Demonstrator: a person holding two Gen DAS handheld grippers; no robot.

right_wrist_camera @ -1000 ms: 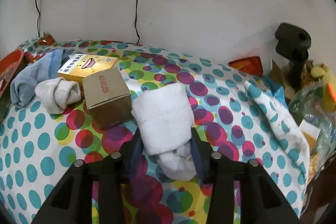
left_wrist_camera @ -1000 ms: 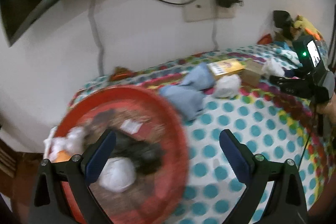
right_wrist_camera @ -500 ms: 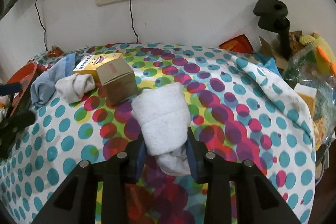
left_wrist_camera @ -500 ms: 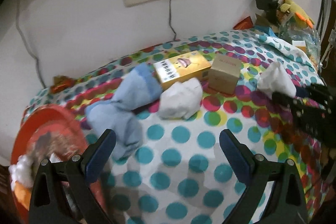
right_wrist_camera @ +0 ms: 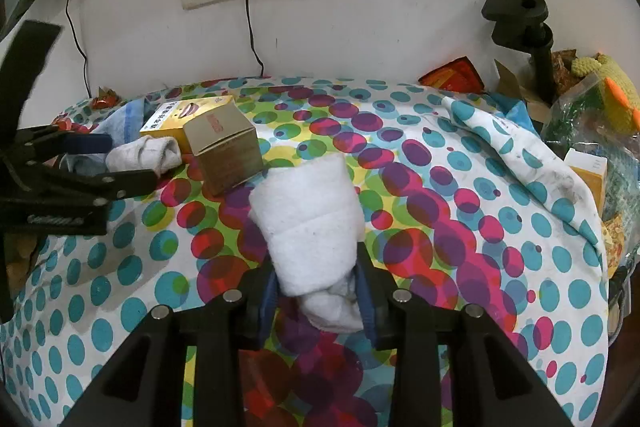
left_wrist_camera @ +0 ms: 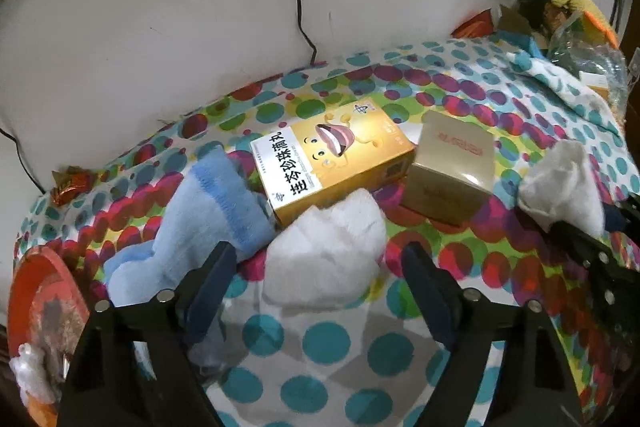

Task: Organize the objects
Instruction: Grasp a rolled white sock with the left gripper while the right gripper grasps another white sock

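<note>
Socks and boxes lie on a table (left_wrist_camera: 328, 343) with a spotty cloth. One white sock (left_wrist_camera: 326, 259) sits near the middle, and the left gripper (left_wrist_camera: 316, 291) now has it right between its two fingers (left_wrist_camera: 210, 281). The fingers are closing in, but they do not press the sock yet. A second ago this gripper was over the red tray (left_wrist_camera: 44, 291), far to the left, with its fingers spread wide. Now the tray shows only at the left edge.

A blue sock (left_wrist_camera: 200, 223) lies just left of the white sock, touching a yellow box (left_wrist_camera: 332, 155). A small brown box (left_wrist_camera: 450, 173) stands just right of the yellow one.

The right gripper (right_wrist_camera: 318, 297) is clenched on a rolled white sock (right_wrist_camera: 310, 223), as it was a second ago. That roll sits up between the blue finger pads (right_wrist_camera: 366, 297), over the cloth on the near side of the brown box. In the right view the left gripper has come in at the left side, next to the first white sock. Earlier it was not in that view at all.
</note>
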